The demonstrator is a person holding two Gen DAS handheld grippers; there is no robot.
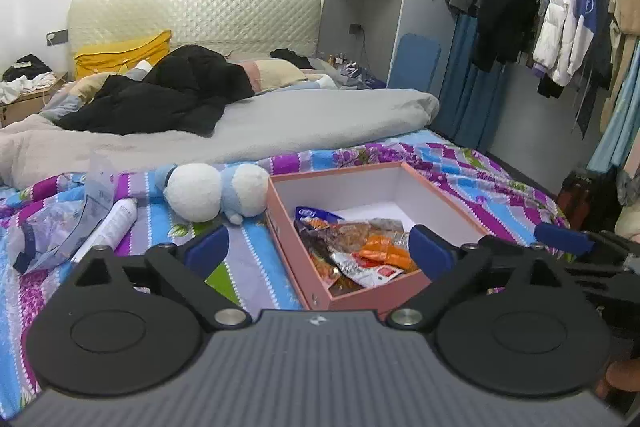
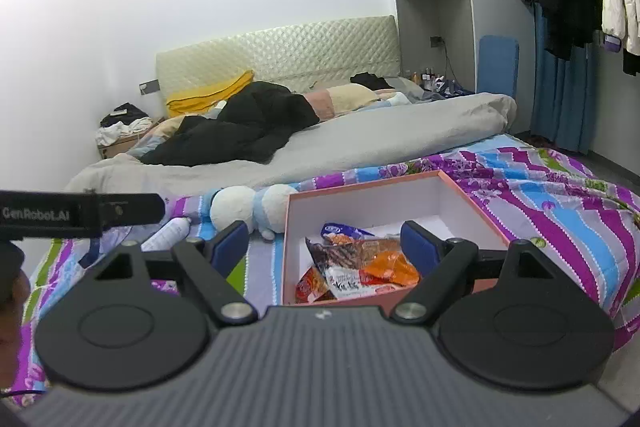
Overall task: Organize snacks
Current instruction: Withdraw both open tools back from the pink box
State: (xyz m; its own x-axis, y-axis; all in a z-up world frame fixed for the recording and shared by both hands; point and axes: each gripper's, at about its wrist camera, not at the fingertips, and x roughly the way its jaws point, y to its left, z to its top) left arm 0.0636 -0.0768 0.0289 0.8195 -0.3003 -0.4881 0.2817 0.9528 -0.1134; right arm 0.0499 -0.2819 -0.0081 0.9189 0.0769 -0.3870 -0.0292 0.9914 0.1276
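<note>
I am looking at the snack packets (image 1: 356,251), lying heaped in the near corner of the pink box (image 1: 448,201), which is sitting open on the striped bedspread (image 1: 256,267). The pile is showing an orange packet (image 2: 390,265), a white printed packet (image 2: 352,283), a brown one and a blue-edged one (image 2: 344,229) at the back; the far half of the box floor is showing bare white.

I am judging the packets to be light, soft film pouches, crinkly and likely slippery, with contents that could crush under a hard pinch. The safest hold is looking to be a sealed edge or corner of the topmost packet, taken flat, not across the filled belly. The box itself is appearing to be stiff card with thin walls, better shifted by a wall than lifted when loaded.

My left tongs (image 1: 320,247) are standing wide and holding nothing, hanging above the near rim of the box. My right tongs (image 2: 326,245) are likewise spread wide and empty, positioned over the same near edge.

Beside the box's left wall, a white and blue plush toy (image 1: 216,193) is resting, apparently touching it. Further left, a white bottle (image 1: 110,227) and a clear plastic bag (image 1: 52,223) are lying on the bedspread.
</note>
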